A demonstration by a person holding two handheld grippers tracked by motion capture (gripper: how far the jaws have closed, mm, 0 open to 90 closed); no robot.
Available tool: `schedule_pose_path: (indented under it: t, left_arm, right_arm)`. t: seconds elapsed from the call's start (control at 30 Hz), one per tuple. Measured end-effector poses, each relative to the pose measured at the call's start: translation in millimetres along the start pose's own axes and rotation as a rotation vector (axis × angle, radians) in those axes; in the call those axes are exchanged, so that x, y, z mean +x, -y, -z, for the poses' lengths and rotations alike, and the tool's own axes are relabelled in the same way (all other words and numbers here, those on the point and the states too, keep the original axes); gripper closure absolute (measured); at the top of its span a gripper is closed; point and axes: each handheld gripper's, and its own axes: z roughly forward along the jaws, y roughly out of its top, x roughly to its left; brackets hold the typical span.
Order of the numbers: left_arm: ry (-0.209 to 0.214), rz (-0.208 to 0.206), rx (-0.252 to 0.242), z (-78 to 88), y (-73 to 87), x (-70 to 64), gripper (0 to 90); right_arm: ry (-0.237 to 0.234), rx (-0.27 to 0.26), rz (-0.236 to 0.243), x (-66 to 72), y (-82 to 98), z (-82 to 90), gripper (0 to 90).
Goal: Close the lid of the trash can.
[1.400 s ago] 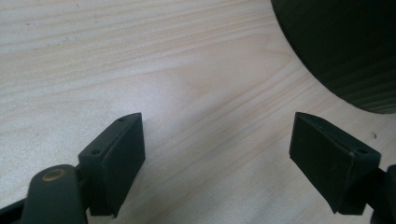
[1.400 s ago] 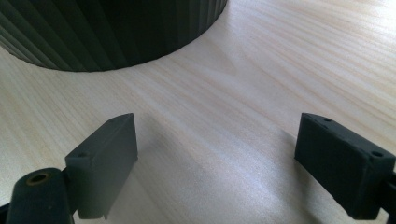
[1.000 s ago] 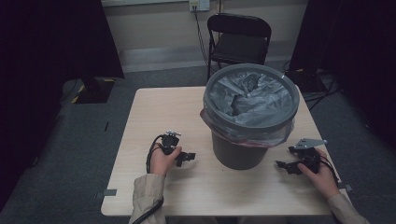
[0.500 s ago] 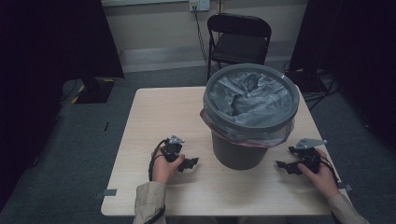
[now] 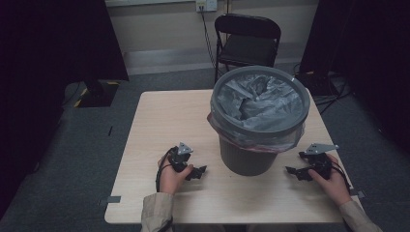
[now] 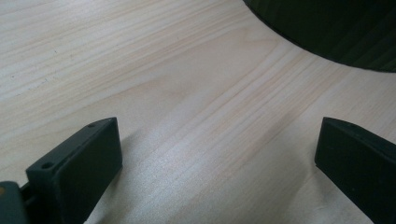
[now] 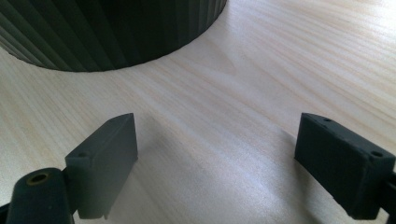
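Observation:
A grey ribbed bin (image 5: 247, 155) lined with a grey bag (image 5: 261, 99) stands on the right half of the pale wooden table (image 5: 159, 116). My left gripper (image 5: 199, 172) rests low over the table just left of the bin's base, pointing toward it. Its jaws have just been opening and now stand wide with only bare wood between them (image 6: 217, 154). The bin's dark wall (image 6: 336, 28) shows at the top right of the left gripper view. My right gripper (image 5: 295, 163) sits right of the bin, open and holding nothing (image 7: 217, 144), with the bin wall (image 7: 107, 32) ahead of it.
A black folding chair (image 5: 246, 43) stands behind the table's far edge. Dark curtains hang at both sides, and cables lie on the floor at the right. The table's left half is bare wood.
My left hand has slid a little toward the table's front edge and toward the bin. The right hand and the bin have stayed put.

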Motion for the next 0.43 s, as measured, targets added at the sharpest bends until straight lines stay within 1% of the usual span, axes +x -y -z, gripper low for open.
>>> schedule_pose_path:
  t: [0.03,0.1,0.17,0.43]
  left_arm:
    - [-0.004,0.001,0.004,-0.5,-0.1,-1.5,0.0]
    - [-0.023,-0.022,0.015,-1.1,-0.7,-3.1,0.0]
    - [-0.042,-0.035,0.026,-2.5,-0.8,-6.6,0.0]
    - [-0.042,-0.036,0.024,-2.5,-0.8,-6.5,0.0]
  right_arm:
    - [0.0,0.0,0.0,0.0,0.0,0.0,12.1]
    - [0.0,0.0,0.0,0.0,0.0,0.0,12.1]
    - [0.0,0.0,0.0,0.0,0.0,0.0,12.1]
    - [0.001,0.0,0.0,0.0,0.0,0.0,12.1]
